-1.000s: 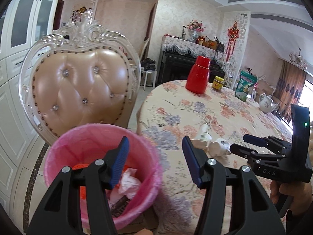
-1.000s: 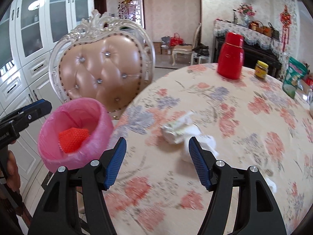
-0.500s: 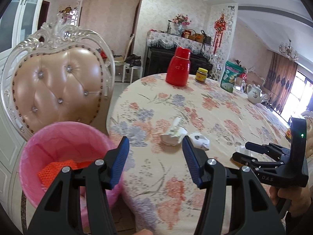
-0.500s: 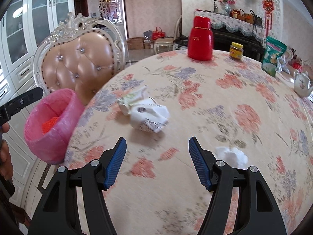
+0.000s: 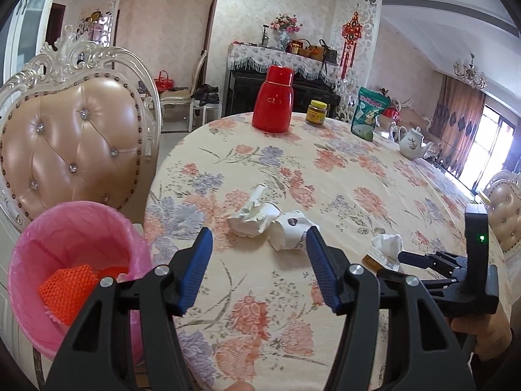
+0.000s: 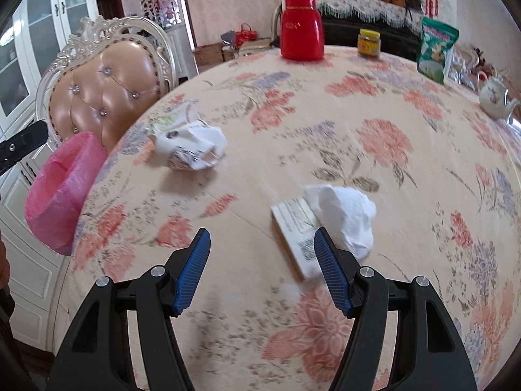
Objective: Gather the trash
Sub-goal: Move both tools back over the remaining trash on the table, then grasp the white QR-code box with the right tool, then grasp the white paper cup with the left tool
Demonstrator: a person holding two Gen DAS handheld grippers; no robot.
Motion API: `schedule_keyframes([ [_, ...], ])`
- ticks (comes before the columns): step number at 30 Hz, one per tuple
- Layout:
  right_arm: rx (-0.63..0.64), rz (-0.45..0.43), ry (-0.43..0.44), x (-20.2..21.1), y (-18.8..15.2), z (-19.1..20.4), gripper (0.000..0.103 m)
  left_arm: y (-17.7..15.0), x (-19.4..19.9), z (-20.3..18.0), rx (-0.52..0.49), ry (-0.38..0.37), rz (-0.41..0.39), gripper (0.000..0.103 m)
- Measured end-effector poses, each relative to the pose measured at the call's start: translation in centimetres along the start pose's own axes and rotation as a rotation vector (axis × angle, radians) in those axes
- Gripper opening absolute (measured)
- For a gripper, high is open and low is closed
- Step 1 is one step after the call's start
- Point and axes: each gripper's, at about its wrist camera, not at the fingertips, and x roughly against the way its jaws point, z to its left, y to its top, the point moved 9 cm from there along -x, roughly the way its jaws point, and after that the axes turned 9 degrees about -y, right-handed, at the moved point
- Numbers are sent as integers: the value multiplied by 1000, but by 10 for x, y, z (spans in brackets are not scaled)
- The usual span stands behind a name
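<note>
Pink-lined bin (image 5: 75,260) beside the table (image 5: 342,169) already holds orange netting (image 5: 70,290), while crumpled cups (image 5: 273,224), tissue (image 6: 345,215) and card (image 6: 294,228) remain; both the left gripper (image 5: 259,260) and right gripper (image 6: 262,260) are spread, empty.

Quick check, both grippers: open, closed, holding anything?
Left gripper: open, holding nothing.
Right gripper: open, holding nothing; crumpled tissue lies just ahead on the table.

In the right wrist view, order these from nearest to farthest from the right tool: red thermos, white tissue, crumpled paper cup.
From the right tool:
1. White tissue, just ahead, slightly right.
2. Crumpled paper cup, farther, left of centre.
3. Red thermos, at the far table edge.
</note>
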Motion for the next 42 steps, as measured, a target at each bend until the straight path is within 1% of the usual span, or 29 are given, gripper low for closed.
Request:
schedule_keyframes([
  [5,-8,40,3,-14,-6,-9,64,0,-8,-4,1,-3,9,58],
  [15,-10,60,1,-29,-3,-20,62,-1,-19,-3,4,-6,25,58],
  [16,-10,64,1,-30,-4,-20,58,-1,-20,-3,5,-7,26,58],
  [17,-10,68,1,-31,-4,-20,50,-1,-21,-2,5,-7,27,58],
  [19,3,70,-13,-33,-7,-19,39,-2,-24,-1,7,-8,33,58],
  [20,15,66,-21,-32,-7,-18,35,-3,-26,-1,8,-8,36,58],
  [22,26,65,-22,-30,-9,-14,32,-4,-30,-1,9,-12,42,58],
  [27,39,64,-22,-28,-11,-11,32,-6,-40,-2,7,-22,56,58],
  [31,42,43,-11,-18,-9,-7,32,-8,-53,-3,8,-28,73,58],
  [42,46,-37,-3,15,16,-8,32,-18,-100,-10,7,-14,130,58],
])
